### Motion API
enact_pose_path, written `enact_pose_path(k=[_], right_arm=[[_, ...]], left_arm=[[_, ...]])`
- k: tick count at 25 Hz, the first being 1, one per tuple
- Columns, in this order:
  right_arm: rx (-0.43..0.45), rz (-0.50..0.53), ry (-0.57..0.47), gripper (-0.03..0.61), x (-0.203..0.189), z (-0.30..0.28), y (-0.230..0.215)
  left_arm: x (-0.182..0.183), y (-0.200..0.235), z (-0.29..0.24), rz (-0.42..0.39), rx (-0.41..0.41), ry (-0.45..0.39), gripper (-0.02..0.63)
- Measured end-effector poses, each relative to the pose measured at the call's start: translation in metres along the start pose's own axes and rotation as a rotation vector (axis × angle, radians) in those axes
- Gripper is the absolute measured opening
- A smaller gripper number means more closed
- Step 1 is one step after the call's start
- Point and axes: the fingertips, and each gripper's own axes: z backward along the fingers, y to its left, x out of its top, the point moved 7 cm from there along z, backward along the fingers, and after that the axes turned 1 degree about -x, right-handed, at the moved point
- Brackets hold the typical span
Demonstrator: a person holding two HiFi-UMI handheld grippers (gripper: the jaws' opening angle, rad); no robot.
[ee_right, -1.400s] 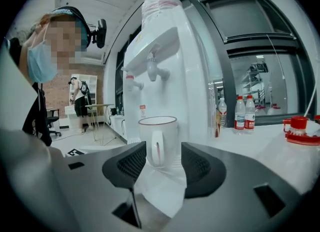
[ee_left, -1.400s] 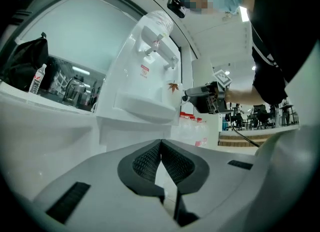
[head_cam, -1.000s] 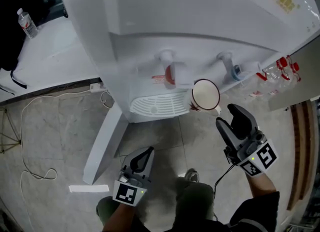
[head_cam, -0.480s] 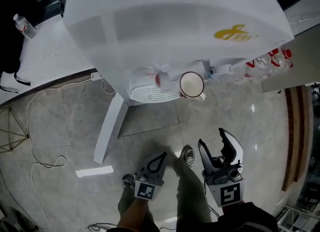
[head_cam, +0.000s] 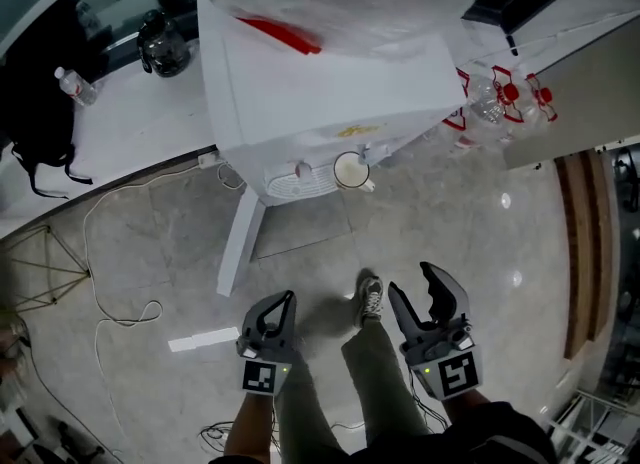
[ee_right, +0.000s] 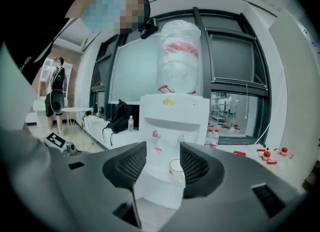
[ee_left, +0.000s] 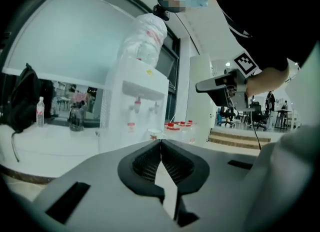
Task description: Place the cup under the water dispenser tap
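Now right gripper (head_cam: 412, 282) farther from cup (head_cam: 350, 170).

No legible text, brand name or number. The water dispenser (head_cam: 330, 102) bears a yellow emblem (ee_right: 169, 102) on its front panel, too small and blurred for its characters to be read. A red label (ee_right: 158, 150) below the left tap is likewise illegible. The cube on the left gripper (head_cam: 283, 298) shows a black-and-white square marker (head_cam: 259, 377), and the cube on the right gripper (head_cam: 411, 278) shows a second marker (head_cam: 452, 376). Both are coded patterns, not letters or digits.
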Motion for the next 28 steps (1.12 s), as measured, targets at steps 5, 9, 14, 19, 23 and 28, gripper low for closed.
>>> enact_pose_path(k=[5, 9, 14, 19, 23, 28], right_arm=[[-0.018, -0.009, -0.043, 0.201, 0.067, 0.016, 0.008], [-0.043, 0.000, -0.121, 0.201, 0.115, 0.025, 0.014], [-0.058, -0.020, -0.158, 0.201, 0.173, 0.053, 0.023], [-0.087, -0.057, -0.181, 0.201, 0.212, 0.085, 0.034], [-0.079, -0.021, -0.176, 0.200, 0.237, 0.114, 0.062], [-0.045, -0.002, -0.153, 0.200, 0.256, 0.143, 0.100]], left_arm=[[0.082, 0.021, 0.034, 0.273, 0.113, -0.072, 0.020], [0.143, 0.035, 0.052, 0.252, 0.113, -0.118, 0.020], [0.220, 0.033, 0.075, 0.230, 0.082, -0.151, 0.020], [0.288, 0.026, 0.097, 0.198, 0.036, -0.179, 0.019], [0.326, 0.016, 0.131, 0.169, 0.004, -0.206, 0.020], [0.361, 0.005, 0.175, 0.143, -0.015, -0.230, 0.020]])
